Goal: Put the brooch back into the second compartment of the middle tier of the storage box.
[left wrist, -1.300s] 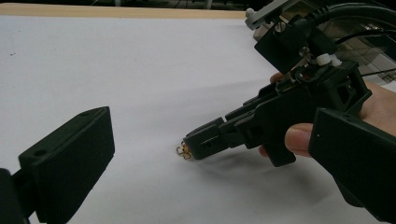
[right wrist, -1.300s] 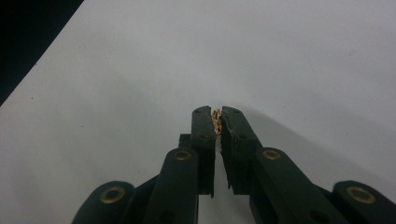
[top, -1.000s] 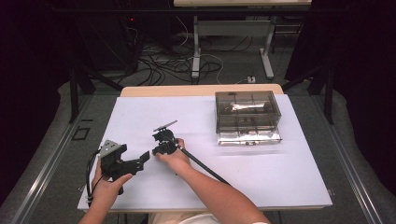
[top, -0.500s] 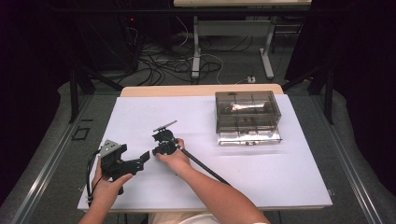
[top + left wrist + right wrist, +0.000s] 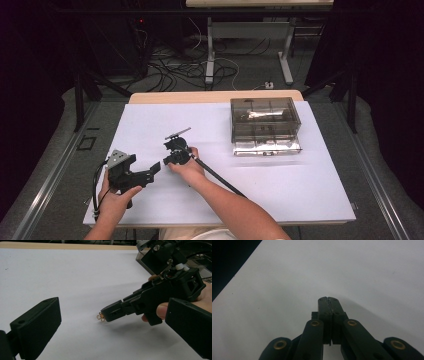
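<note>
Both black two-jaw grippers sit low over the white table sheet (image 5: 150,125), well to the near-left of the smoky clear plastic compartment box (image 5: 265,125) that stands toward the sheet's far right. From the high view the left gripper (image 5: 150,171), carrying its grey three-cornered plate, points toward the right gripper (image 5: 167,161), and the two tips lie just apart; nothing so small as a held object can be made out there. Seen from the left gripper view, that gripper's own jaws stand wide apart with bare sheet between them, and the right gripper (image 5: 106,315), held in the person's right hand (image 5: 200,298), reaches in from the box side with its jaws pressed together on a tiny gold-coloured wire trinket with small loops (image 5: 100,316). This trinket pokes out from the jaw tips just above the sheet, with its shadow close beneath; whether it touches the sheet cannot be told. In the right gripper view the right gripper (image 5: 328,300) shows its two jaws meeting in a thin seam, and the trinket is hidden behind them. Pale items lie in the box's far compartments, too small to identify.
</note>
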The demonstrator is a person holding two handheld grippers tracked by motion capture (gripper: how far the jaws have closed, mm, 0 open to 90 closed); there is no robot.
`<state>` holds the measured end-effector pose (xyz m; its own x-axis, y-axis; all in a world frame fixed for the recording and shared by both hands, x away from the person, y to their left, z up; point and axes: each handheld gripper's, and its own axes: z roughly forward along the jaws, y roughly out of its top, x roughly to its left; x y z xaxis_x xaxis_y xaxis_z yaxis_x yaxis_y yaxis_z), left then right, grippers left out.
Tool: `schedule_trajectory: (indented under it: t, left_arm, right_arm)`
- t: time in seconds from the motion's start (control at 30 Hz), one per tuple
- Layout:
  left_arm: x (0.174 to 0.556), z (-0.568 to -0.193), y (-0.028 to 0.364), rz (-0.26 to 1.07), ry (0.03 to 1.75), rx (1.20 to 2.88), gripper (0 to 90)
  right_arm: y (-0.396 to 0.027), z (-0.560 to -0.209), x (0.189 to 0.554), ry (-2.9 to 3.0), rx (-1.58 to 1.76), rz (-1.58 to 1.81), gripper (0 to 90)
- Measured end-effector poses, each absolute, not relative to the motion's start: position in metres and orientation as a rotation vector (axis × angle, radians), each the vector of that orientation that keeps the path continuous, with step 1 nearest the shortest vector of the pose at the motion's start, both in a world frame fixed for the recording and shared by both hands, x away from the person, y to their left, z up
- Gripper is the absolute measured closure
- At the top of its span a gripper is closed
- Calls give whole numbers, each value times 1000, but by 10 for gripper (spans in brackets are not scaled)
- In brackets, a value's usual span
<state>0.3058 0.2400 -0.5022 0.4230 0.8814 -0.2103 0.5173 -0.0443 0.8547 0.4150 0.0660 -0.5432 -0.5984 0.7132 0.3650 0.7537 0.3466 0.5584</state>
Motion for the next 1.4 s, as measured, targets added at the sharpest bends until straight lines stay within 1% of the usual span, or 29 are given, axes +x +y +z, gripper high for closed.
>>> schedule_trajectory:
  t: [0.57, 1.4]
  left_arm:
    - [306, -503, 241, 471, 1228, 1708, 4]
    - [306, -503, 241, 474, 1229, 1706, 5]
  right_arm:
    - [58, -535, 417, -2456, -1417, -1192, 898]
    - [27, -517, 420, -2430, -1432, -1274, 898]
